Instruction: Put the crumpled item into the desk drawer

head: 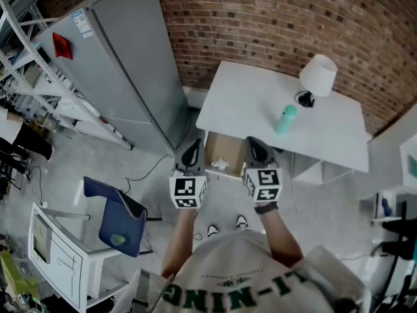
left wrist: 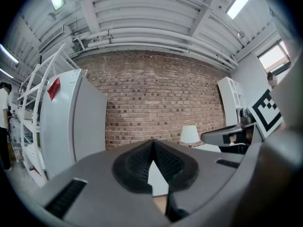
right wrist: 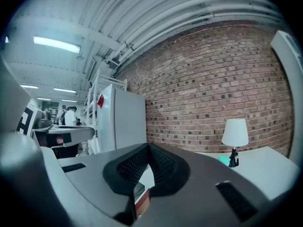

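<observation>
The left gripper point(left wrist: 152, 143) and the right gripper point(right wrist: 148, 146) each have jaws clenched tip to tip, grasping nothing.

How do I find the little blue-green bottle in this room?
Find the white desk against the red brick wall. Two things stand on its top: a white-shaded lamp and, nearer the person, the small teal bottle. The bottle is the only colourful one there.
</observation>
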### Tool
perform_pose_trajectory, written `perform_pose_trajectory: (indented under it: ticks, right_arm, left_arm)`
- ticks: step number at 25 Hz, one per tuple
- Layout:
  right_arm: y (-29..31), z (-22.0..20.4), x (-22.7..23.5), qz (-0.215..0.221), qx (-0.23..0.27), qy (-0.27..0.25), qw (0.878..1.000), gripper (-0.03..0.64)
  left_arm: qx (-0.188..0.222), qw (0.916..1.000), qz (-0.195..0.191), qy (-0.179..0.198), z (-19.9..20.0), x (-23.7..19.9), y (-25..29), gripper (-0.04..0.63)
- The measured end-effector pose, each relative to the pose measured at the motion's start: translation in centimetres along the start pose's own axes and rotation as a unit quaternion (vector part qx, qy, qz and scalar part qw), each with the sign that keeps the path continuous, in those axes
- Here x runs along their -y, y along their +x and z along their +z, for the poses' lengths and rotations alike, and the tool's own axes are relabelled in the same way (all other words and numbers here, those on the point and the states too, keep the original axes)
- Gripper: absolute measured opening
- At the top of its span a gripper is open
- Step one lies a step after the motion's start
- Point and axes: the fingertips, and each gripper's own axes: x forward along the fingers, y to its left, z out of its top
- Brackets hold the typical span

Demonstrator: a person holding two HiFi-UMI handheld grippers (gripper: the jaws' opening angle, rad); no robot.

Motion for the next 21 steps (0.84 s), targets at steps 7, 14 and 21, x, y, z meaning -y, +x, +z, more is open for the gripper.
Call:
perform_pose_trajectory:
  ticks: [7, 14, 21]
  right_arm:
    - [0.0, 0.5, 0.4, -0.01, 0.016, -0.002, 1.0, 0.005]
    - [-0.3, 1.1, -0.2, -0.006, 0.024, -0.006, 1.0, 0.005]
    - [-0.2, 0.4, -1.6, -0.005, 0.028, 0.009, 1.0, 0.005]
  left_arm:
    - [0.0, 0.9999, 0.009, 0.004, 0.0, 0.1, -0.7, -0.002]
    - [0.007, 0.9999, 0.012, -0.003, 0.4, -0.4, -1.1, -0.002]
    - [-0.002, 1.0, 0.004, 0.005, -0.9, -1.8, -1.5, 0.0]
